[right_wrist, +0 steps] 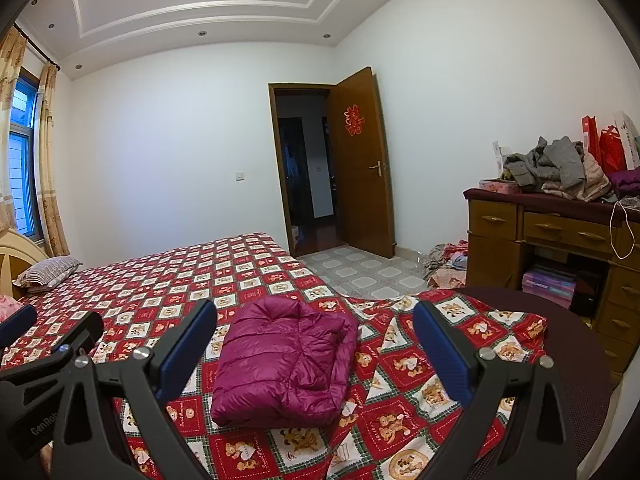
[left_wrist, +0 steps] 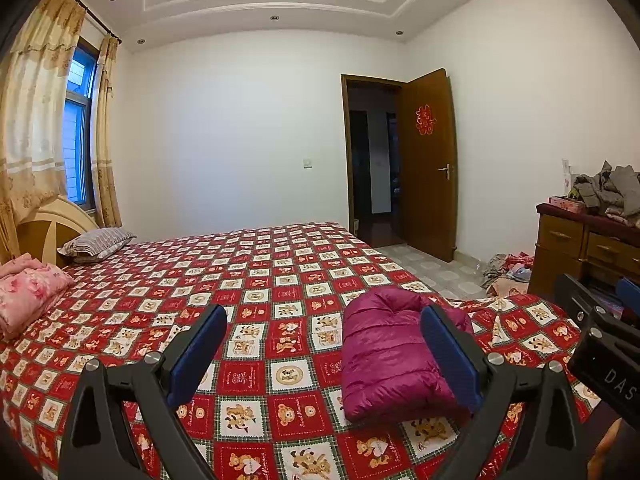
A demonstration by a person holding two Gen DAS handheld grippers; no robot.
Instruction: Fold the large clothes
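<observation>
A magenta puffer jacket (left_wrist: 386, 354) lies folded into a compact bundle on the red patterned bedspread (left_wrist: 256, 280) near the bed's front right corner. It also shows in the right wrist view (right_wrist: 286, 362). My left gripper (left_wrist: 322, 320) is open and empty, held above the bed with the jacket behind its right finger. My right gripper (right_wrist: 314, 314) is open and empty, raised over the jacket, which lies between its fingers. Each gripper's body shows at the edge of the other's view.
A pink folded garment (left_wrist: 28, 294) and a striped pillow (left_wrist: 98, 242) lie at the bed's head. A wooden dresser (right_wrist: 560, 236) piled with clothes (right_wrist: 556, 168) stands at the right. More clothes (right_wrist: 448, 262) lie on the tiled floor by the open door (right_wrist: 360, 168).
</observation>
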